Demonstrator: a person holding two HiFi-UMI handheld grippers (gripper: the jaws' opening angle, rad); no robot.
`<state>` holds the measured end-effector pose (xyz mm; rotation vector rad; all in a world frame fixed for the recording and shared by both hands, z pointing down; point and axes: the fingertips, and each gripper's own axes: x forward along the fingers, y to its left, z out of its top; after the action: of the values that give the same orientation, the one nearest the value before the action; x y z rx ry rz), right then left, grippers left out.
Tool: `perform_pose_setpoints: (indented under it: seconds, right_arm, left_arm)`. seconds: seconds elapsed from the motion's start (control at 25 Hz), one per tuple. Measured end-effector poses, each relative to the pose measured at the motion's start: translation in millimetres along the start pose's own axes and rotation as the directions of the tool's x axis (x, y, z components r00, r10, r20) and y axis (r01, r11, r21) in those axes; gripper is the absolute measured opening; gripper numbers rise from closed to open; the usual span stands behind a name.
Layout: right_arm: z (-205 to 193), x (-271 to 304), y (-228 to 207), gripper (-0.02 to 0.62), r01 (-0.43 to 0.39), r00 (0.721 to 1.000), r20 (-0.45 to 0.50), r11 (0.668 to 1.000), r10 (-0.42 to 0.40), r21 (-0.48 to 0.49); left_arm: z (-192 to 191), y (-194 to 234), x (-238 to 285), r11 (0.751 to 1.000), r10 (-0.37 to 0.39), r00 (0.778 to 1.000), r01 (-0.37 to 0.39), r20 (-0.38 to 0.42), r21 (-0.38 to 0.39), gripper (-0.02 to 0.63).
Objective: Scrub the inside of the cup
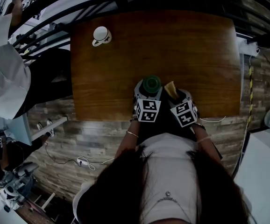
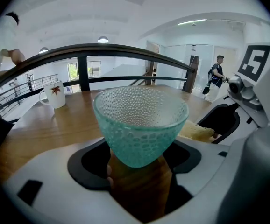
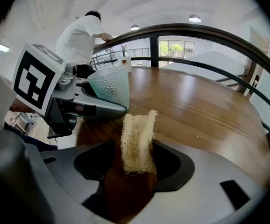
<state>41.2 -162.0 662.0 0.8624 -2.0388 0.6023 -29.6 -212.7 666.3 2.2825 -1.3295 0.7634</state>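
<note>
The cup (image 2: 141, 120), a pebbled blue-green glass one, stood upright with its mouth open upward over the near edge of the wooden table (image 1: 172, 45), close in front of the person.

At the far left a person in a white top (image 1: 2, 73) leaned at the black railing (image 2: 82, 73) that ran behind the table. Below them, a white power strip (image 1: 82, 161) lay on the stone-patterned floor. On the table's far left corner sat a white mug (image 1: 100, 35) with a red leaf print, its handle turned away from the railing, well apart from the cup and from both tools.

Next came the left gripper (image 2: 139, 161). Its jaws were spread wide and clasped the narrow lower part of the cup, one pad on each side, while the rim rose clear above them. Whether the cup's foot touched the wood could not be told.

Just to the right of it, the right gripper (image 3: 136, 166) had its jaws drawn in on a pale loofah strip (image 3: 138, 136), which stood up from between the pads with its frayed top free. The strip was beside the cup, outside it, and the left gripper's nearer jaw lay between the strip and the cup's lower wall.

Far to the right, beyond the table, another person (image 2: 215, 76) walked in the distance, and a yellow-and-black cable (image 1: 250, 90) ran down by the table's right edge.
</note>
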Motion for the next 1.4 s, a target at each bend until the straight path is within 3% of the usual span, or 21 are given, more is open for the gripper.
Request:
perform_pose_setpoints:
  seconds: [0.44,0.52,0.76,1.08,1.4]
  right_arm:
    - [-3,1,-8,0.243,0.044,0.999,0.0,0.999,-0.044,0.02]
    - [-3,-1,-12,0.191,0.061,0.998,-0.003,0.998,-0.061,0.007]
    - [-1,-1,-14,0.143,0.064,0.998,0.002,0.998,-0.064,-0.01]
    - [-3,-1,-13,0.13,0.033,0.999,0.007,0.996,-0.034,0.081]
    - [8,-9,-15,0.12,0.054,0.997,0.056,0.998,-0.057,0.044]
  left_arm:
    - [-1,1,12,0.99,0.059,0.998,-0.058,-0.005,0.129,0.341]
    - [0,1,11,0.99,0.057,0.998,-0.056,-0.004,0.13,0.341]
    - [-3,3,9,0.99,0.046,0.999,-0.042,-0.023,0.135,0.341]
    - [-1,6,-3,0.993,0.051,0.998,-0.047,-0.034,0.111,0.341]
    - [7,3,-11,0.989,0.052,0.998,-0.049,-0.021,0.136,0.341]
